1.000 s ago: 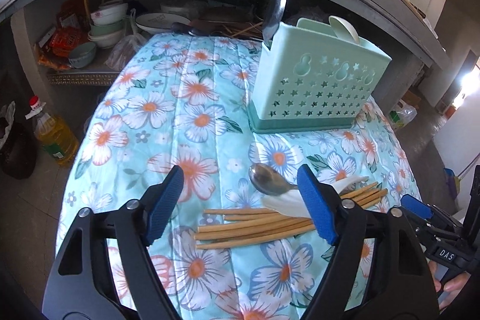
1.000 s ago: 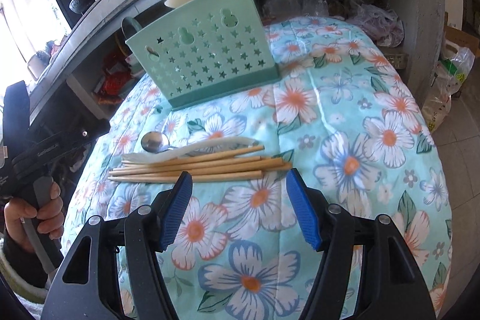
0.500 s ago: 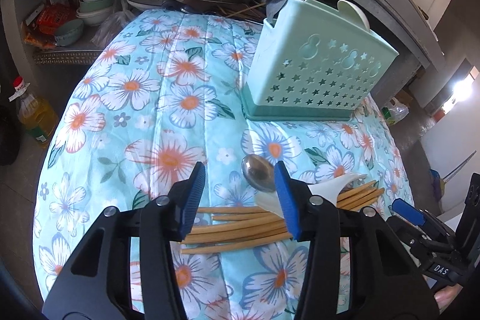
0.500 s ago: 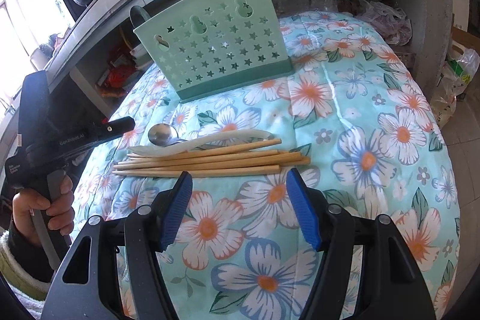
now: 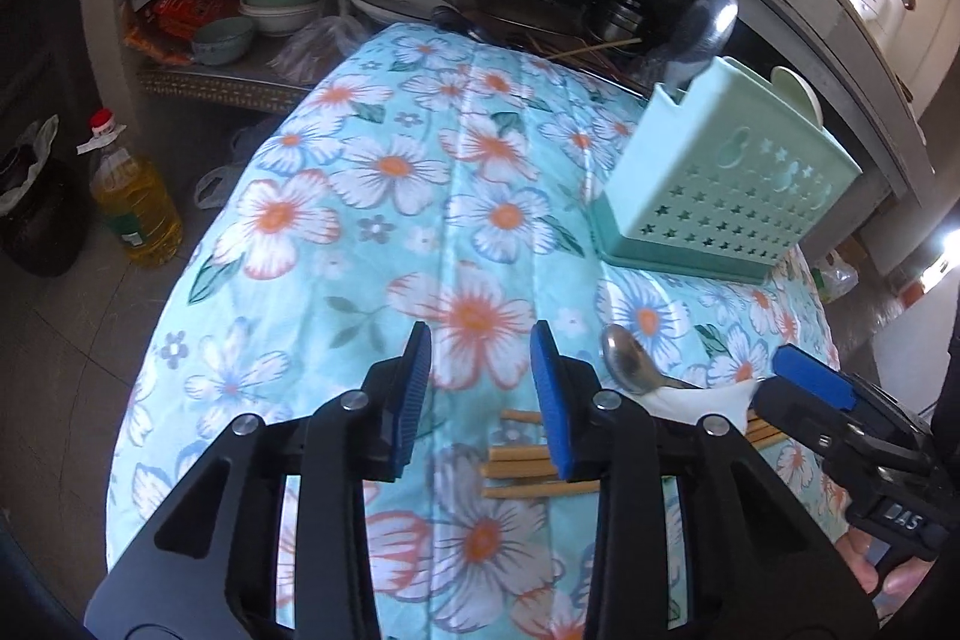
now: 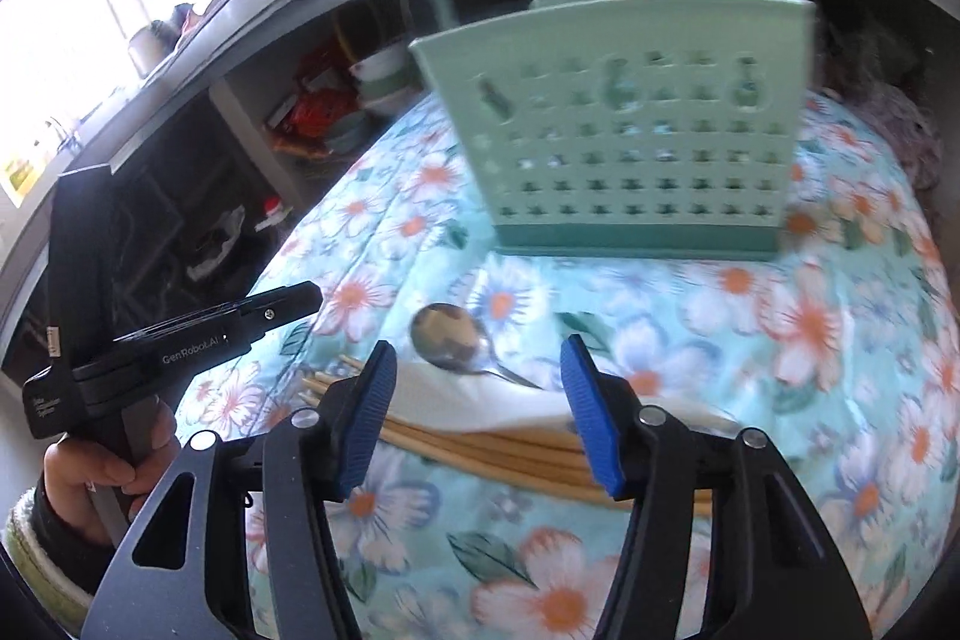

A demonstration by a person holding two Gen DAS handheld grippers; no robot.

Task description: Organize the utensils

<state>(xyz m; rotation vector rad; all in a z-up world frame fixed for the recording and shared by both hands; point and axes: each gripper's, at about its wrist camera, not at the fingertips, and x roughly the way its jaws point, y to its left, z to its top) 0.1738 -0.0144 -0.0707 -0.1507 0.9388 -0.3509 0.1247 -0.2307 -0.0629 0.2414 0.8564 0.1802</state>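
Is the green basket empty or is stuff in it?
Not empty. The green utensil basket stands upright with a metal spoon and a pale spoon poking above its rim.

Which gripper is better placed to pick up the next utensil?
Probably the right gripper: its open fingers straddle the white spoon and chopsticks. The left gripper is open over bare cloth beside them.

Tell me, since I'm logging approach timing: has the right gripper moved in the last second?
Yes. The right gripper has advanced toward the chopsticks and white spoon, which now lie between its open jaws.
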